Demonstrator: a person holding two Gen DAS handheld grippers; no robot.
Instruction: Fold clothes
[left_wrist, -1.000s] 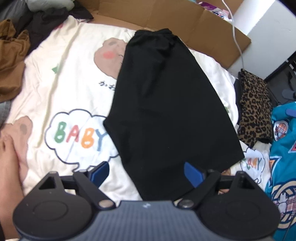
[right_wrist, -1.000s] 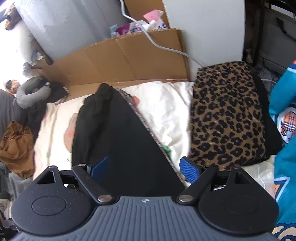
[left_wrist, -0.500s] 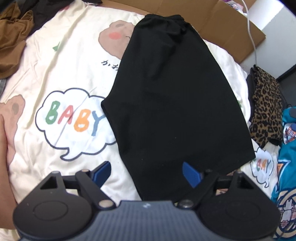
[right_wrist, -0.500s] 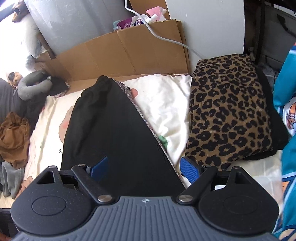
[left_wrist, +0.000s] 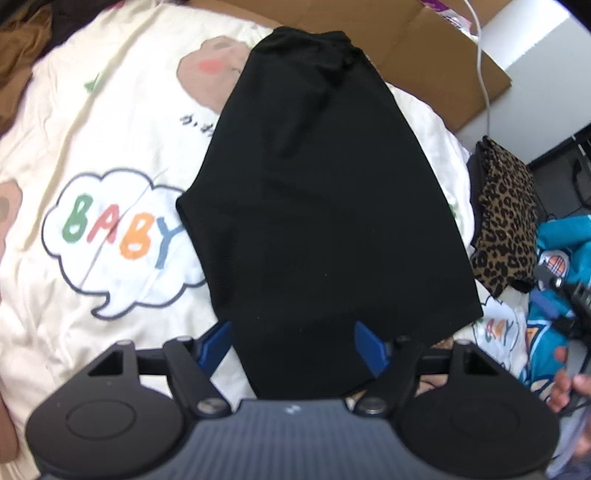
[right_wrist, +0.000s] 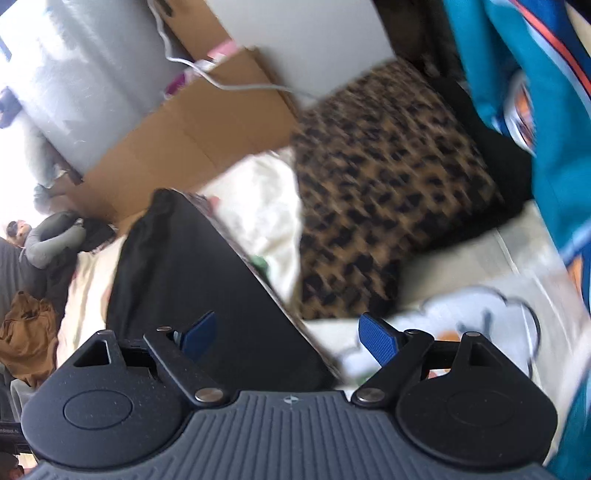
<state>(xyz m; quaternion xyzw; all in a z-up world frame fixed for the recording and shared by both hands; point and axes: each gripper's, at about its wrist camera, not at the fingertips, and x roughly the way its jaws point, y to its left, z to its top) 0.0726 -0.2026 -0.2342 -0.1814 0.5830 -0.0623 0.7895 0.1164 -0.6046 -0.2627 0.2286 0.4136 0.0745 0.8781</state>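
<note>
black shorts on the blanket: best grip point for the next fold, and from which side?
The near hem corners of the black shorts, from the near side. They lie flat, hem toward the cameras, waistband far. The left hand-held gripper already straddles the near-left corner, jaws just been closing; nothing is pinched yet.

A flattened brown cardboard sheet (left_wrist: 436, 70) lies beyond the cream cartoon-printed quilt (left_wrist: 110, 155), a thin white cable (left_wrist: 482, 66) trailing across it toward the grey wall (right_wrist: 295, 44)

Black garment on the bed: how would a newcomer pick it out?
Find the cream quilt printed with bears and a colourful "BABY" speech bubble. The black garment lies flat across its middle, right of that bubble. It is plain, unlike the leopard-print fabric and teal clothing beside it.
</note>
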